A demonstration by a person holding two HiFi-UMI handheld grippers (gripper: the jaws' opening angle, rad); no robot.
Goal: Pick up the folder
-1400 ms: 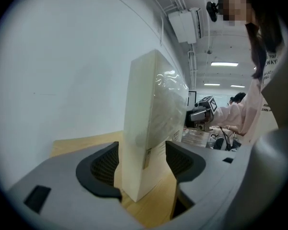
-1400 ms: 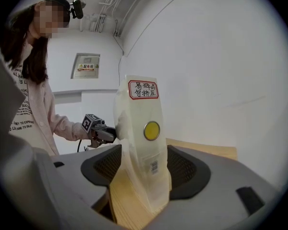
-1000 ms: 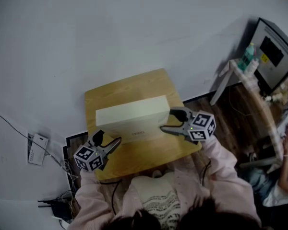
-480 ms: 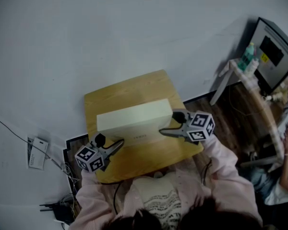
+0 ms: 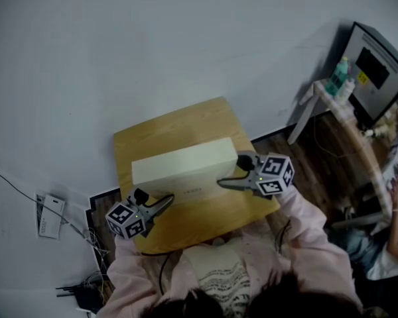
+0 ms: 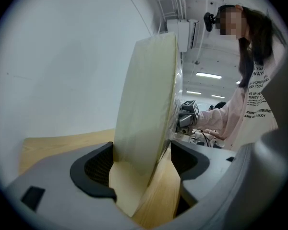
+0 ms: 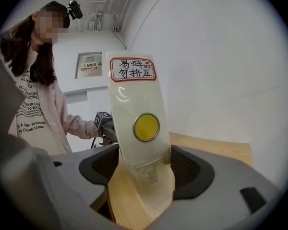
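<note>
Wooden table (image 5: 179, 121) | thick cream folder (image 5: 182, 167), yellow dot (image 7: 146, 127) on end | left gripper (image 5: 164, 201), right gripper (image 5: 223, 181) clamping it

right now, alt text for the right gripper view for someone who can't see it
The right tool grips the end of a pale folder, which bears a red-bordered label and a round yellow sticker, over a wooden table. A person in a pink top holds the left tool at its far end.

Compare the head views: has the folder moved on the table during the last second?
Yes, slightly. The folder's top edge now lies a little farther from the table's far edge, shifted toward the near side.
</note>
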